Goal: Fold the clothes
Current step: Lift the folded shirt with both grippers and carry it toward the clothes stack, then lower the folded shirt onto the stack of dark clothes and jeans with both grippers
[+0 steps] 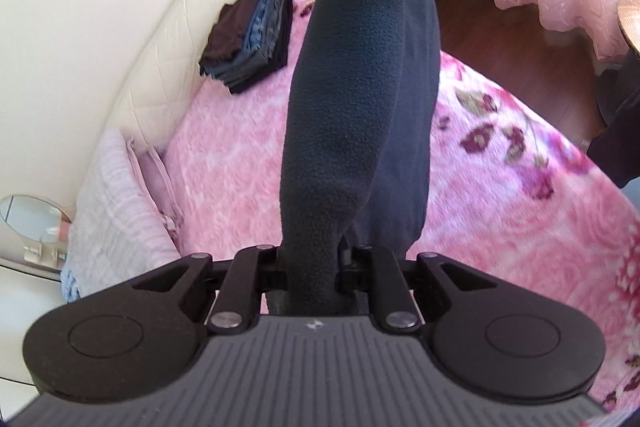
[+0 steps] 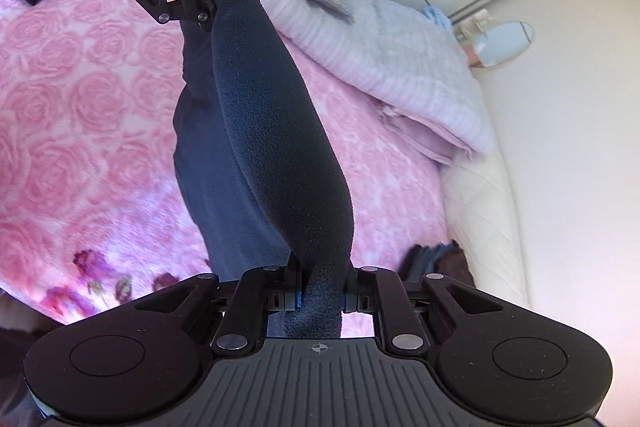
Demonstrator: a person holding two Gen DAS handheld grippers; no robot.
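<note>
I have the dark fleece garment (image 1: 360, 99) stretched between the left hand-held gripper (image 1: 312, 267) and right hand-held gripper (image 2: 322, 297), both clamped tight on its ends, above the pink bed (image 1: 224, 163). Folded stack (image 1: 248, 35) sits upper left; open blanket lies lower right.

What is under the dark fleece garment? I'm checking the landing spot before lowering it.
Under the dark fleece garment, held by left gripper and right gripper, lies pink blanket. The strip it covers is hidden.
</note>
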